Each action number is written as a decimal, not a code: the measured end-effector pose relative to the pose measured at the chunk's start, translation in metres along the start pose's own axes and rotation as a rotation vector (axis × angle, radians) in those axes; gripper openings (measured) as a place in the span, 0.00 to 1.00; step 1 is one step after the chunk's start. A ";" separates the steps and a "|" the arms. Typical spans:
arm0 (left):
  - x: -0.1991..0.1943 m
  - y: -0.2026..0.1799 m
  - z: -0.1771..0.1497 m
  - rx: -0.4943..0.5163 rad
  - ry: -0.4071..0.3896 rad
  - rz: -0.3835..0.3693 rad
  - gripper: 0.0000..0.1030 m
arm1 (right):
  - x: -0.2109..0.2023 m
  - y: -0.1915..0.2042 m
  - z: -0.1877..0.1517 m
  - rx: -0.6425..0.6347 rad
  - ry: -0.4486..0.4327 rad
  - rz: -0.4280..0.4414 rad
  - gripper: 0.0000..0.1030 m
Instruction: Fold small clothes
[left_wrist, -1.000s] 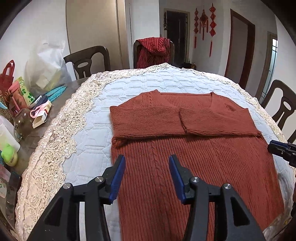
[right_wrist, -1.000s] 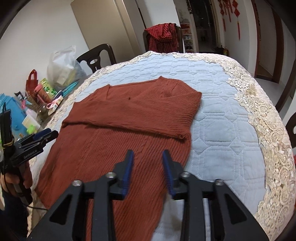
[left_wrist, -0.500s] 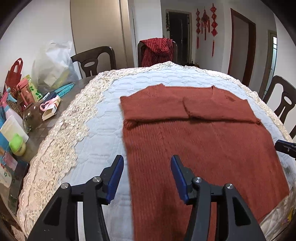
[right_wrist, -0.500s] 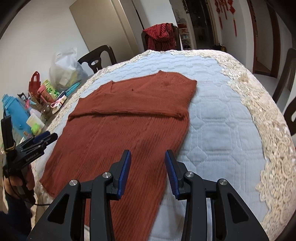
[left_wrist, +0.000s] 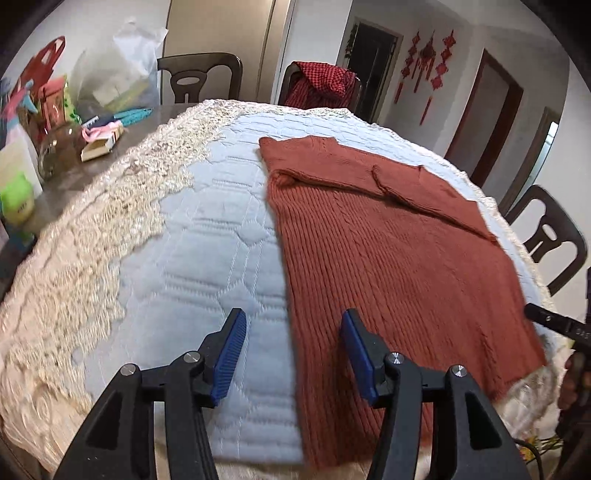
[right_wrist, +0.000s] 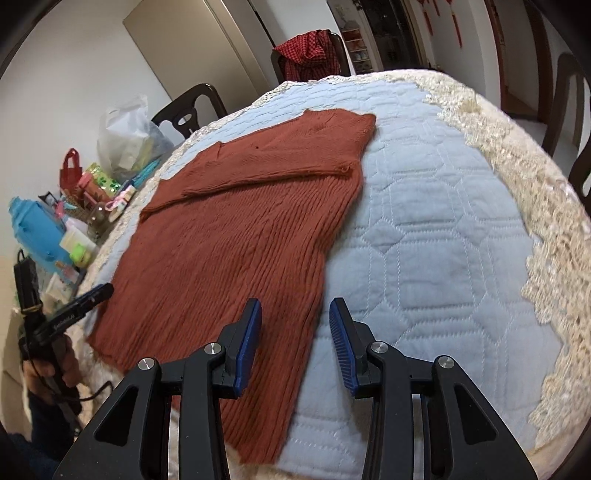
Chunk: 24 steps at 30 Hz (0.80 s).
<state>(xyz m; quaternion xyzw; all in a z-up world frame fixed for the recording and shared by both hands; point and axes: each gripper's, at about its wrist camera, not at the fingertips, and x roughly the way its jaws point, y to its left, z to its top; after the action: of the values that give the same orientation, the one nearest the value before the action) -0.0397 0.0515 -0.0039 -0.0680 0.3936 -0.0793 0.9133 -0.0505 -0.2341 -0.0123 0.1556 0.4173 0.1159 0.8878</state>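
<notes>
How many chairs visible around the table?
4. One far-left behind the plastic bag, one at the far end draped with red checked cloth, two on the right. More may be hidden.

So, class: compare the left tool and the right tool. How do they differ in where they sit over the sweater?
The left tool straddles the sweater's left side edge, while the right tool straddles its right side edge. The left tool's left finger is over the blue quilt; the right tool's left finger is over knit. Both are open, empty, and near the hem.
</notes>
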 end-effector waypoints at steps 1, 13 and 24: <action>-0.002 -0.001 -0.002 -0.001 0.002 -0.015 0.55 | -0.001 0.001 -0.003 0.001 0.004 0.019 0.38; -0.010 -0.008 -0.015 -0.044 0.029 -0.192 0.43 | -0.003 0.006 -0.020 0.044 0.048 0.179 0.38; -0.003 0.000 -0.016 -0.091 0.037 -0.221 0.08 | 0.004 0.003 -0.022 0.084 0.068 0.225 0.08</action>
<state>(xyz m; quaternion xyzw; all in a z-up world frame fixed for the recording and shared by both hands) -0.0537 0.0507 -0.0122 -0.1506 0.4035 -0.1627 0.8877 -0.0657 -0.2256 -0.0273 0.2345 0.4316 0.2025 0.8472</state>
